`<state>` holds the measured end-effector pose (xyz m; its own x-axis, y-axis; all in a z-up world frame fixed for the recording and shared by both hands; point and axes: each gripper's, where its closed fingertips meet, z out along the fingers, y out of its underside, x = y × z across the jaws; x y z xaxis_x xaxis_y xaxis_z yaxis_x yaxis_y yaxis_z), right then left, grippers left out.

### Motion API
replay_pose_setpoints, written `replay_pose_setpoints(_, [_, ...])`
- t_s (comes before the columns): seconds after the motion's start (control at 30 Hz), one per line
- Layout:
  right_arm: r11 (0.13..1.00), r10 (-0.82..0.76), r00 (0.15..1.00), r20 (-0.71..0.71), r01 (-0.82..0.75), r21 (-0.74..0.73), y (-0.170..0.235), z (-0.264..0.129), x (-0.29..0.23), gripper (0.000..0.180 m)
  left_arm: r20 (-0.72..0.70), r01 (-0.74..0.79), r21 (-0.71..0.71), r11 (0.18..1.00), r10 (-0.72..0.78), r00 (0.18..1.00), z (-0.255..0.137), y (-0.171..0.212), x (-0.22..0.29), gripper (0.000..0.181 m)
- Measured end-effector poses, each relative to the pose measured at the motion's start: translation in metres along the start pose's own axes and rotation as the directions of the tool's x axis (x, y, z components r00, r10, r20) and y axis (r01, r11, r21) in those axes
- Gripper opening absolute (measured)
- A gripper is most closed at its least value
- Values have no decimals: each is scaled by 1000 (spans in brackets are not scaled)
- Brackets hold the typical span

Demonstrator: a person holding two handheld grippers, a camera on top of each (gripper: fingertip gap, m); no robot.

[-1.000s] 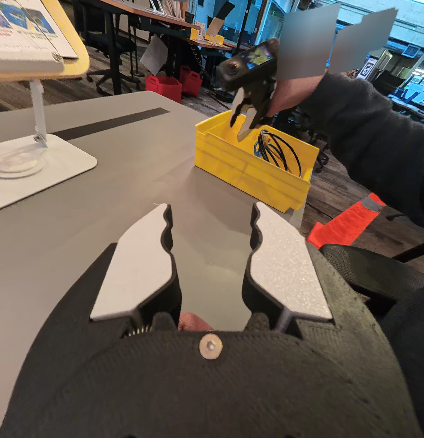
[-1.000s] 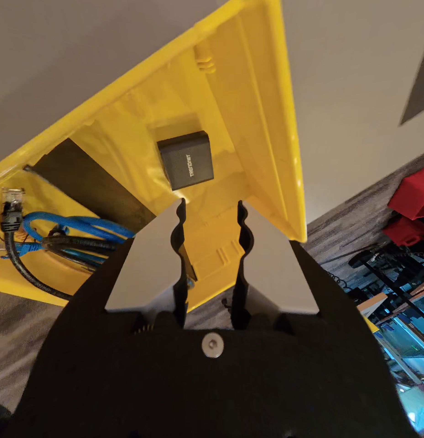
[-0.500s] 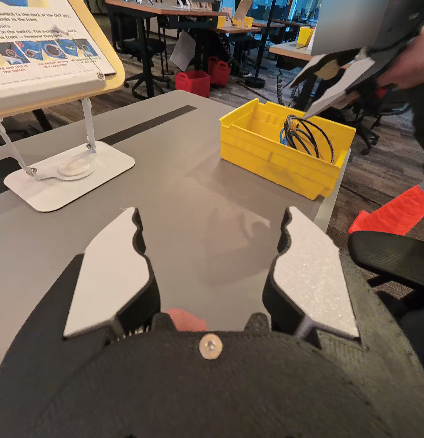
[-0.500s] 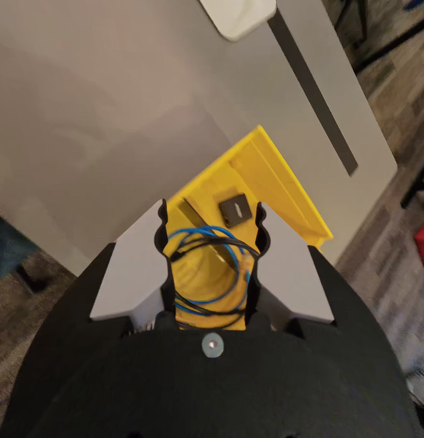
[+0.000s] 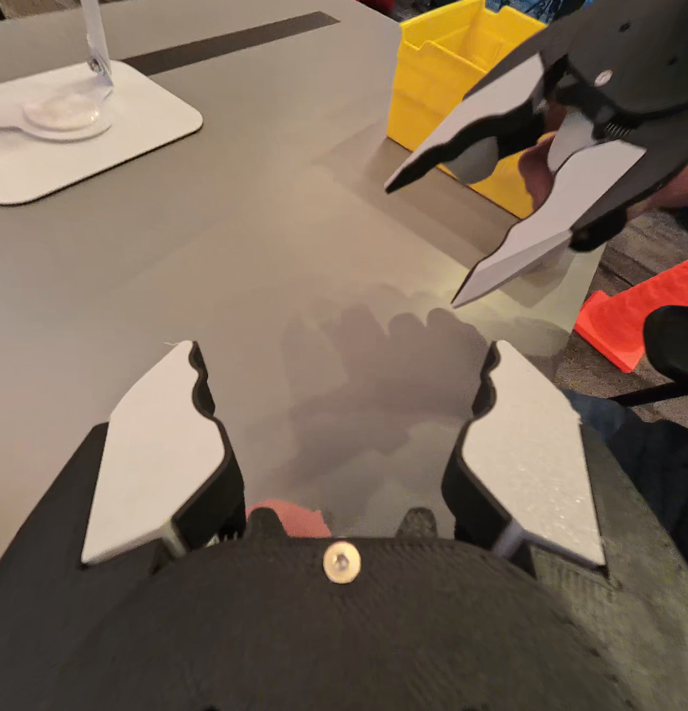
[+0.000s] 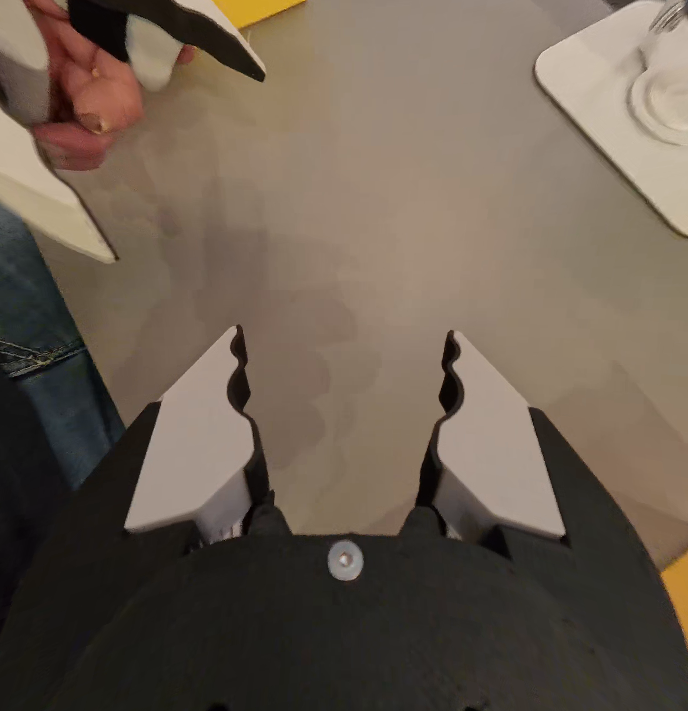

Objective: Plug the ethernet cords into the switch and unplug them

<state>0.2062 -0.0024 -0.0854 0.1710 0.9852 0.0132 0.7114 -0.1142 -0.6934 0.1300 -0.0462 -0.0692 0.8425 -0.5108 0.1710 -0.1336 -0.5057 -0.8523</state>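
Left wrist view: left gripper [image 5: 344,379] & right gripper [image 5: 419,246] both spread, nothing held. Prob pre-pickup; yellow bin [image 5: 430,88] at 1 o'clock gets reached next.

Grey table [image 5: 257,238] bare across the middle, open passage betw. both grippers. Yellow bin [image 5: 423,88] blocks the far right corner; white stand base [image 5: 104,138] w/ clear post takes the far left. Right gripper [image 5: 419,246] hangs in front of the bin, partly barring it.
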Motion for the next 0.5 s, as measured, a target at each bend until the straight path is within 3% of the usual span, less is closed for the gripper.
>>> replay_pose_setpoints(0.07, [999,-29,999,17,30,-34,5,11,-5,103,33,-7,-15,1000,8,999,-1,6,-7,128])
replay_pose_setpoints(0.17, [997,-67,998,-9,67,-33,5,17,0,70,136,-62,-113,992,77,988,2,26,-28,126])
replay_pose_setpoints(0.2, [998,-63,998,-7,63,-30,6,21,3,72,144,-59,-139,989,79,986,6,32,-32,130])
replay_pose_setpoints(0.3, [999,-15,1000,21,15,-34,14,41,9,123,117,-12,-157,988,31,993,19,45,-37,146])
replay_pose_setpoints(0.37, [994,-16,999,43,21,-108,30,56,8,136,115,-2,-196,981,25,993,28,56,-39,147])
replay_pose_setpoints(0.5, [990,-21,999,31,25,-135,38,77,11,133,126,27,-253,967,5,992,35,68,-44,146])
